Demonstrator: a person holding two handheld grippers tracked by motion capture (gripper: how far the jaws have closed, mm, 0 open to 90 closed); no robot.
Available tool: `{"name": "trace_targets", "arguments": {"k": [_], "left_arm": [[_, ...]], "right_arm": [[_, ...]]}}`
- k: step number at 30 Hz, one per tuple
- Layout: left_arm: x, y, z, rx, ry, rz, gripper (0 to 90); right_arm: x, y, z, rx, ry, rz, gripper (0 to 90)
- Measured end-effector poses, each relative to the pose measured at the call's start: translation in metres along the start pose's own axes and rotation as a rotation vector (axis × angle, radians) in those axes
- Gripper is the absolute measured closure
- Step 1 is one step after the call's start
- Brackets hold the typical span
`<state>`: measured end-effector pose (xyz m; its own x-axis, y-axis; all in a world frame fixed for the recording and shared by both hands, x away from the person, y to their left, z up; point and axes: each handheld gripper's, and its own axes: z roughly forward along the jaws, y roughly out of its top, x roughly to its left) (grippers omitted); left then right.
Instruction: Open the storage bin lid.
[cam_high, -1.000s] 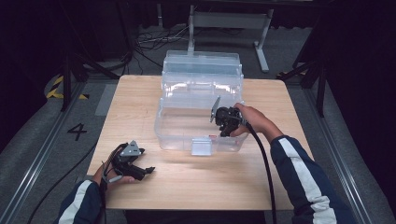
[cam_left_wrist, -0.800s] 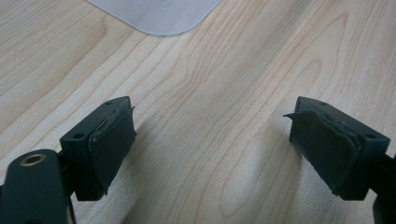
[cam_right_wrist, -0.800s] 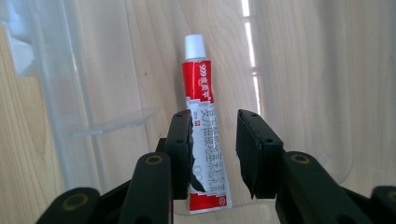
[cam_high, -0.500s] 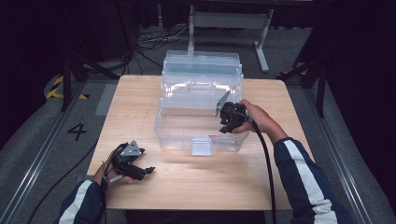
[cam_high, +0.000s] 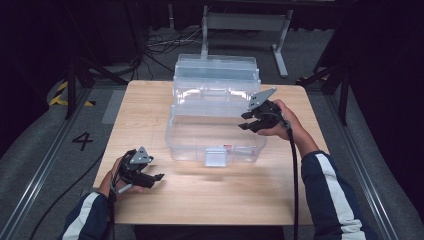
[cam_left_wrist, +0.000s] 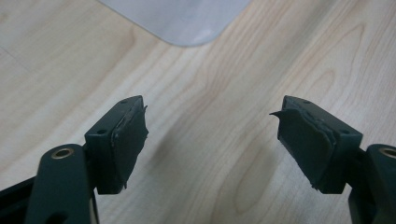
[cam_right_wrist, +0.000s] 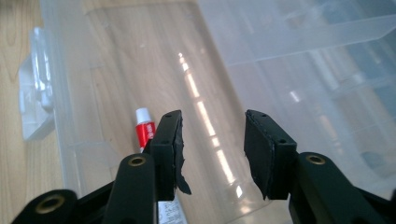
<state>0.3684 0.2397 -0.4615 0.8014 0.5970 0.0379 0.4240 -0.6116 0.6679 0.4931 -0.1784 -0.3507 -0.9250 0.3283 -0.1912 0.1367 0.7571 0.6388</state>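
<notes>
I hold my right gripper (cam_high: 248, 121) empty, jaws parted, over the open clear box (cam_high: 215, 137) mid-table. The red-capped tube (cam_right_wrist: 145, 129) already lies inside near its front wall; closing the lid looks left. My left gripper (cam_high: 152, 178) rests wide open near the front left corner.

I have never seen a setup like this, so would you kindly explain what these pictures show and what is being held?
A person sits at a wooden table and holds a hand-operated two-jaw gripper in each hand; there is no robot arm. The high view looks down from above. The other two pictures come from cameras riding on the grippers, looking along their black jaws. The left gripper rests low near the table's front, open, holding nothing. The right gripper hovers over the open clear plastic box, jaws apart, also holding nothing. Inside the box lies a small red-and-white tube.
</notes>
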Motion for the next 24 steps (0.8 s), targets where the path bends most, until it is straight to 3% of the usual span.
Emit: {"name": "trace_targets", "arguments": {"k": [11, 19, 24], "left_arm": [[-0.001, 0.028, -0.026, -0.091, 0.032, 0.029, 26.4], [-0.002, 0.047, -0.039, -0.147, 0.068, 0.051, 28.8], [-0.003, 0.058, -0.043, -0.174, 0.050, 0.070, 29.6]], "right_arm": [[-0.013, 0.009, -0.028, -0.133, -0.090, 0.025, 54.1], [-0.027, 0.019, -0.037, -0.162, -0.143, 0.044, 55.5], [-0.038, 0.024, -0.038, -0.185, -0.160, 0.066, 55.7]]}}
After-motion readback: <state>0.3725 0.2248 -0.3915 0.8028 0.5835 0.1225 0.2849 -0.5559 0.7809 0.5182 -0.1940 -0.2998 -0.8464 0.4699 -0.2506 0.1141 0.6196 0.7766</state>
